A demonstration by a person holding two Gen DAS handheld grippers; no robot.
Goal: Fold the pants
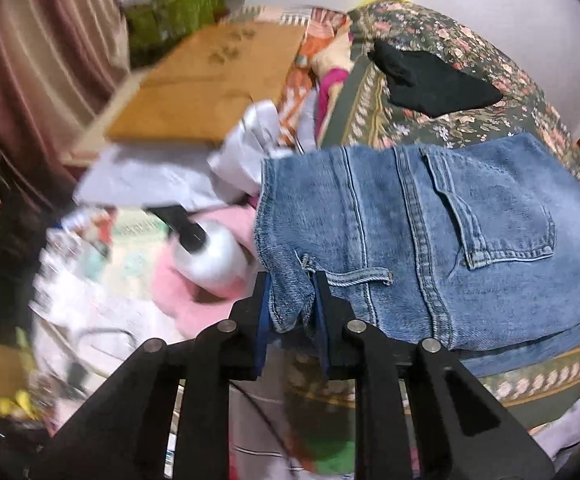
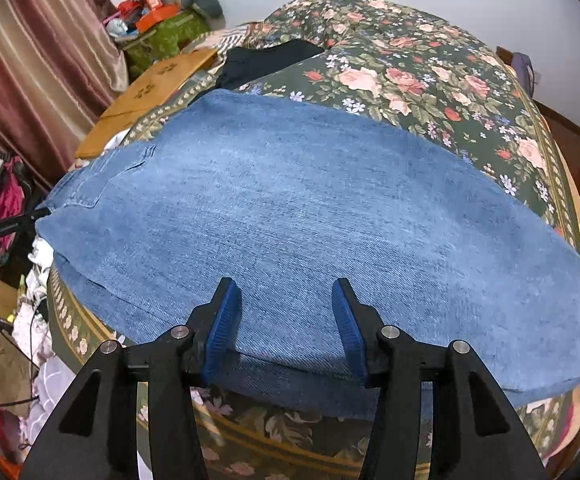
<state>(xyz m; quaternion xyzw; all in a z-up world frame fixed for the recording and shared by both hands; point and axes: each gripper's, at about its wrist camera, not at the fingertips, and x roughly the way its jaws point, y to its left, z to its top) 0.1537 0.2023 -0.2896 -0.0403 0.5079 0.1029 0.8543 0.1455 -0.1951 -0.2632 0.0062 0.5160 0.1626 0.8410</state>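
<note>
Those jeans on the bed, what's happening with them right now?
A person with two handheld grippers is folding blue jeans on a floral bedspread. The left gripper is shut on the waistband corner by a belt loop. The right gripper is open over the leg's near edge, gripping nothing yet.

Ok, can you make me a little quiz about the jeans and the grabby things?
1. True or false: the left hand-held gripper is pinching the jeans at the waistband.
2. The right hand-held gripper is: A) open over the jeans, B) shut on a sock, C) holding a bottle.
3. Fill in: the jeans lie on a bedspread printed with ____.

Key: 1 true; 2 A; 3 flowers.
</note>
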